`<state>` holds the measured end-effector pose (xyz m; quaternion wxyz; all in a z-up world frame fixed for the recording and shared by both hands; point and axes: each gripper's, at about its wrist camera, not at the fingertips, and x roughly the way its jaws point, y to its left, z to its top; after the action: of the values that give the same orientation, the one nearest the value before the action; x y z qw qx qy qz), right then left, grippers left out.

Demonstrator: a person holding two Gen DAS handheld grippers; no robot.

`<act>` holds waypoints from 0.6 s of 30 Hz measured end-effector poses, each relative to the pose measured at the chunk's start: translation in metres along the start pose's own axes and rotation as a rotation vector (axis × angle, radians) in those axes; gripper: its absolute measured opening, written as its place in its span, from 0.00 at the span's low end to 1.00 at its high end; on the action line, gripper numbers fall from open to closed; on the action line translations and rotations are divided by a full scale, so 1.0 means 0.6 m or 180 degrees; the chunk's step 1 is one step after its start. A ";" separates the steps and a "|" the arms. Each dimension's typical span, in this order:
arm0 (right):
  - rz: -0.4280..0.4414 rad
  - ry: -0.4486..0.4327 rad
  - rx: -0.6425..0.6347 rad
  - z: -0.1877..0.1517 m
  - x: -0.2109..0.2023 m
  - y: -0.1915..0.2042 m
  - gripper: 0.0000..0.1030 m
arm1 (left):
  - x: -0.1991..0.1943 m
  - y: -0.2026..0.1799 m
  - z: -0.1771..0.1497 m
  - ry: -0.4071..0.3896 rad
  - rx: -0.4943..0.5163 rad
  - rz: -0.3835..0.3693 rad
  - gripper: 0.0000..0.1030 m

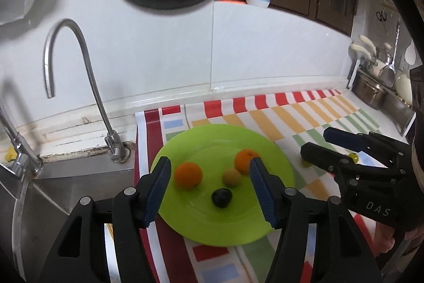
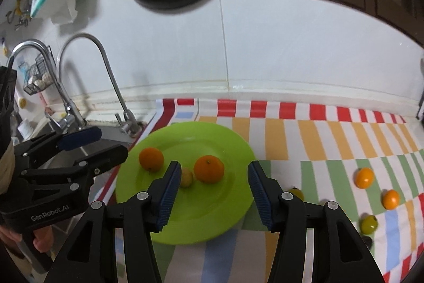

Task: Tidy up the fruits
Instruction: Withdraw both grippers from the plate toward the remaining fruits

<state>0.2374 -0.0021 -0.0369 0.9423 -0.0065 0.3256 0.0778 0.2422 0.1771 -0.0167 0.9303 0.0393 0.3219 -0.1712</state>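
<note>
Green plate (image 1: 275, 174) carries two oranges (image 1: 188, 175), a yellowish fruit (image 1: 231, 177) and a dark plum (image 1: 221, 197) at 6 o'clock; my left gripper (image 1: 209, 190) and right gripper (image 2: 212, 192) hover spread, empty.

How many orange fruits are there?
4: two on the green plate, one left, one middle; two on the striped cloth at right. The jaws may hide others.

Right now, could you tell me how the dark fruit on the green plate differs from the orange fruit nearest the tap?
The dark fruit is near-black, the orange fruit bright orange. The dark fruit looks smaller. The dark fruit lies nearer the left claw, the orange fruit farther back towards the tap. Both are roundish and rest on the green plate, ungripped.
</note>
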 end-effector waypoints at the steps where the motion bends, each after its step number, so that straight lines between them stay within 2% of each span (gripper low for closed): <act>1: -0.0020 -0.0042 -0.0002 0.000 -0.012 0.000 0.52 | -0.007 -0.001 0.000 -0.0013 -0.0009 0.0008 0.61; 5: -0.0074 -0.0153 0.0013 -0.002 -0.055 -0.006 0.52 | -0.039 -0.022 -0.003 -0.0097 0.0013 0.0009 0.67; 18: -0.0314 -0.0402 0.0070 -0.027 -0.162 -0.023 0.52 | -0.087 -0.086 -0.019 -0.0182 0.0054 -0.0214 0.74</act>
<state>0.1542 -0.0304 0.0097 0.9636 -0.0072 0.2656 0.0280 0.1795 0.1461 0.0081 0.9325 0.0314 0.2950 -0.2061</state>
